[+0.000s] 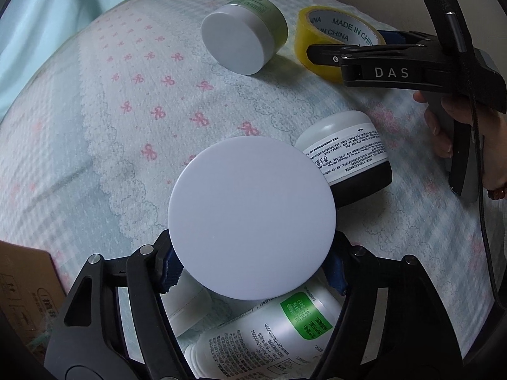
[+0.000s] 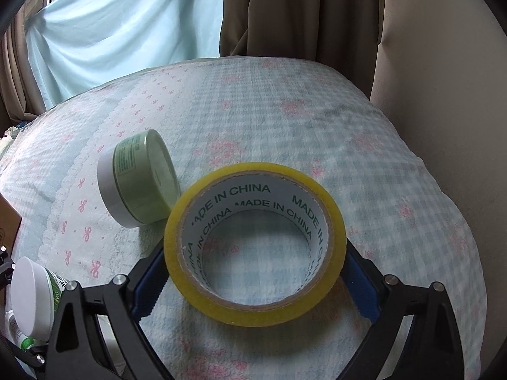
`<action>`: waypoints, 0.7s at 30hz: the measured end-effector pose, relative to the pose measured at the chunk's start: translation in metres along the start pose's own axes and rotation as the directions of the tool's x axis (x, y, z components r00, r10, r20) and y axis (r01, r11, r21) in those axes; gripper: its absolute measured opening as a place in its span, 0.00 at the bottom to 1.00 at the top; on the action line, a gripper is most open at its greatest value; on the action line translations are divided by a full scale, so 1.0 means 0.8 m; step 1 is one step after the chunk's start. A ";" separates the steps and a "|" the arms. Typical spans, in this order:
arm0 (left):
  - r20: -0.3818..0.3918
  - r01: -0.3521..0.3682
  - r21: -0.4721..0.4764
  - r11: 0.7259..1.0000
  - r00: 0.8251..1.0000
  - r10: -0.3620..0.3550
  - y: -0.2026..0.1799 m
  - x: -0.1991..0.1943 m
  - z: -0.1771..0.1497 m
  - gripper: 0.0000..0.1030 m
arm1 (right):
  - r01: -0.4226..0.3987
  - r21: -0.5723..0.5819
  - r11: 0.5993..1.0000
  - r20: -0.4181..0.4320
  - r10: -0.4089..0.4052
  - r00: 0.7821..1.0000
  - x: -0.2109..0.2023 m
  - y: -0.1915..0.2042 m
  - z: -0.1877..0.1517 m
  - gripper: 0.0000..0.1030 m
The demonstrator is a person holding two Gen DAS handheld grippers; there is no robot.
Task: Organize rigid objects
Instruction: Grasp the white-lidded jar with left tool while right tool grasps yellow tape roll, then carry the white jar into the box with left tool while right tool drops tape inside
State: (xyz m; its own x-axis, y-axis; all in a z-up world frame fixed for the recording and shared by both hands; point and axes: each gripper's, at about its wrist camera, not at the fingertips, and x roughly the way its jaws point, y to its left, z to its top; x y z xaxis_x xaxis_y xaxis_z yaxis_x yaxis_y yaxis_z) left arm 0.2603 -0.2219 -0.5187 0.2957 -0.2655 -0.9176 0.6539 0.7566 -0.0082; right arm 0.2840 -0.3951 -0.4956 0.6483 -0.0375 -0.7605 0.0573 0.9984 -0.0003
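My left gripper (image 1: 252,269) is shut on a jar with a wide white lid (image 1: 252,218) and holds it above the bed. Under it lie a silver bottle with a green label (image 1: 269,332) and a small white jar (image 1: 187,304). A white-and-black jar (image 1: 351,158) lies on its side just right of the lid. My right gripper (image 2: 253,281) has its jaws on both sides of a yellow tape roll (image 2: 253,240) that rests on the bedcover; it also shows in the left wrist view (image 1: 320,38). A green jar with a white lid (image 2: 139,180) lies tilted beside the tape.
The bedcover (image 2: 364,190) is pale blue check with pink bows. A cardboard box (image 1: 22,288) sits at the left edge. Curtains (image 2: 285,9) and a light blue cloth (image 2: 126,25) hang behind the bed. The held white-lid jar shows in the right wrist view (image 2: 31,300).
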 end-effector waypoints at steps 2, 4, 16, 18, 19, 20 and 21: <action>0.006 0.003 -0.015 1.000 1.000 -0.003 -0.001 -0.006 -0.005 0.66 | 0.003 -0.009 1.000 0.003 -0.003 1.000 -0.004 0.001 -0.002 0.93; 0.012 0.005 -0.030 1.000 1.000 -0.004 0.003 -0.010 -0.006 0.66 | 0.004 -0.018 1.000 0.005 -0.004 1.000 -0.009 0.002 -0.003 0.93; 0.085 0.000 -0.074 0.997 0.996 0.007 0.010 -0.071 0.005 0.66 | 0.010 -0.023 1.000 0.041 -0.009 0.999 -0.067 0.005 0.013 0.93; 0.102 -0.006 -0.079 0.997 0.995 0.014 0.008 -0.090 0.008 0.66 | 0.009 -0.024 1.000 0.051 -0.008 0.999 -0.084 0.007 0.019 0.93; 0.110 -0.008 -0.083 0.997 0.994 0.017 0.009 -0.100 0.009 0.66 | 0.009 -0.025 1.000 0.055 -0.008 0.998 -0.092 0.008 0.023 0.93; 0.119 -0.010 -0.087 0.996 0.993 0.020 0.010 -0.111 0.011 0.66 | 0.009 -0.025 1.000 0.060 -0.007 0.998 -0.102 0.009 0.027 0.93; 0.128 -0.012 -0.091 0.996 0.991 0.024 0.012 -0.124 0.012 0.66 | 0.008 -0.026 1.000 0.065 -0.007 0.998 -0.112 0.010 0.032 0.93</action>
State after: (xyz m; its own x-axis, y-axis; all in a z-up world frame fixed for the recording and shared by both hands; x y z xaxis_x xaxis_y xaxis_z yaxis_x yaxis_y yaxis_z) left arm 0.2439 -0.1944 -0.4238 0.3984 -0.3216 -0.8590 0.5839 0.8112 -0.0329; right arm 0.2457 -0.3845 -0.4107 0.6958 -0.0469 -0.7167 0.0430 0.9988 -0.0236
